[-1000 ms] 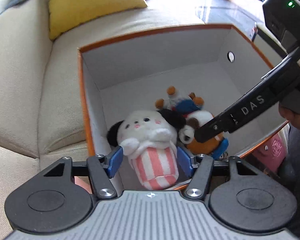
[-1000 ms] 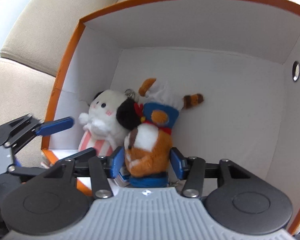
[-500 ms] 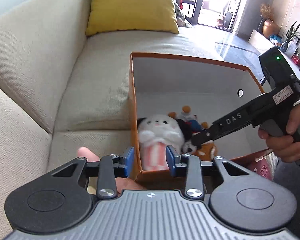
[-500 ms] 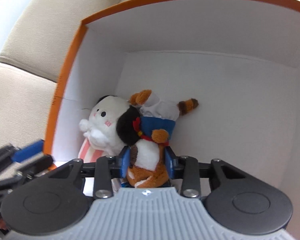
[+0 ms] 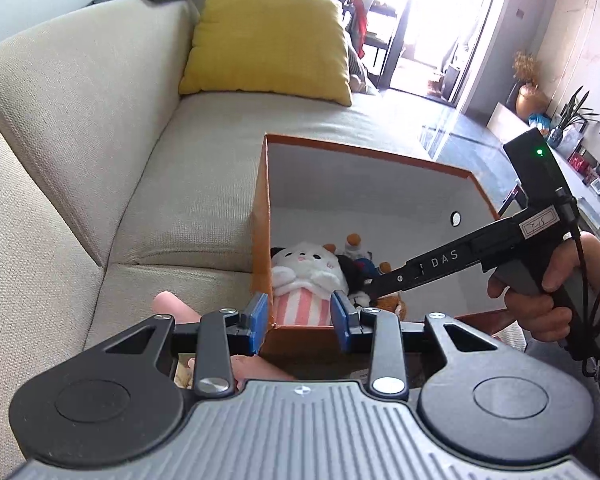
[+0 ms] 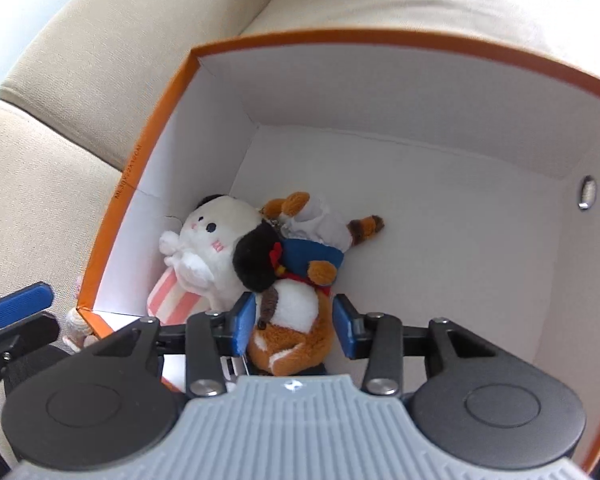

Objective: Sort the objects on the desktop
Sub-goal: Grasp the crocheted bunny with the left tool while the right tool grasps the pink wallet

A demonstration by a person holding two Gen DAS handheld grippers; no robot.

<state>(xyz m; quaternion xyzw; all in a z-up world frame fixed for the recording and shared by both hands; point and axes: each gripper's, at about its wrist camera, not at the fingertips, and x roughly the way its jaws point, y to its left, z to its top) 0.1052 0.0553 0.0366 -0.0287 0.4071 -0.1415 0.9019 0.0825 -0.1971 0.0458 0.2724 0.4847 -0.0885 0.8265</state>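
**Letting go of the fox plush inside the box**

The right gripper (image 6: 294, 326) hangs inside the orange box (image 6: 148, 168), its jaws spread on both sides of the brown fox plush (image 6: 296, 320), which lies beside the white dog plush (image 6: 208, 248). It should rise straight up, so no pad drags the toy. The left gripper (image 5: 299, 322) waits outside, jaws spread and empty.

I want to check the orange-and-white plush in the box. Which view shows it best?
The right wrist view: the orange-and-white plush lies close, between the right tongs, blue outfit and striped tail visible. In the left wrist view the right tongs' arm and the white plush hide most of it.
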